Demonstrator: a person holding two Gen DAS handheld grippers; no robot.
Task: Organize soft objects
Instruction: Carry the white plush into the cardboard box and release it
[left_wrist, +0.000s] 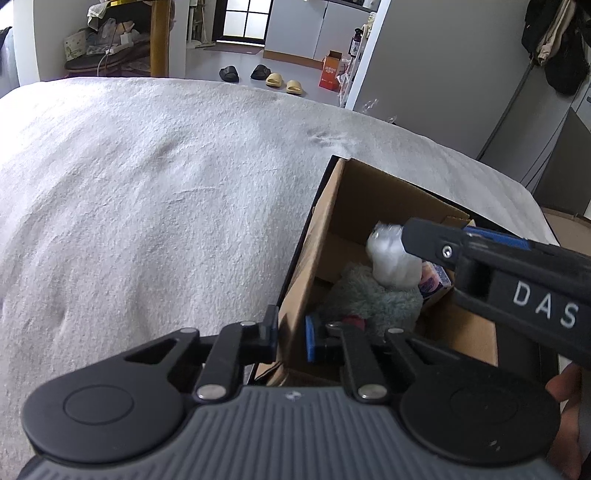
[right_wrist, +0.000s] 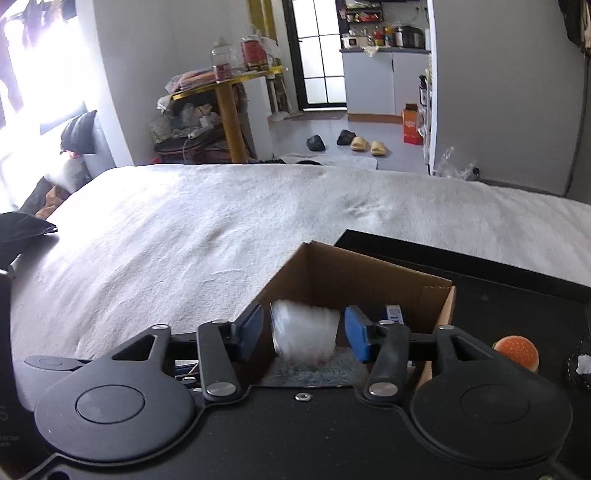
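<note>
An open cardboard box (left_wrist: 325, 236) stands on the white bed cover (left_wrist: 147, 192). Inside lie a grey fluffy cloth (left_wrist: 373, 299), a white plastic-wrapped bundle (left_wrist: 391, 258) and a small colourful packet (left_wrist: 434, 278). My left gripper (left_wrist: 291, 332) straddles the box's near wall, jaws closed on it. My right gripper (right_wrist: 303, 334) is open over the box (right_wrist: 325, 269), its blue pads either side of the white bundle (right_wrist: 304, 336) with gaps on both sides. The grey cloth (right_wrist: 314, 369) lies under the bundle. The right gripper also shows in the left wrist view (left_wrist: 410, 232), above the box.
A black lid or tray (right_wrist: 461, 258) lies behind and to the right of the box. A small burger-shaped toy (right_wrist: 517, 352) sits on it at the right. A dark garment (right_wrist: 22, 229) lies at the bed's left edge. Slippers and a side table stand beyond the bed.
</note>
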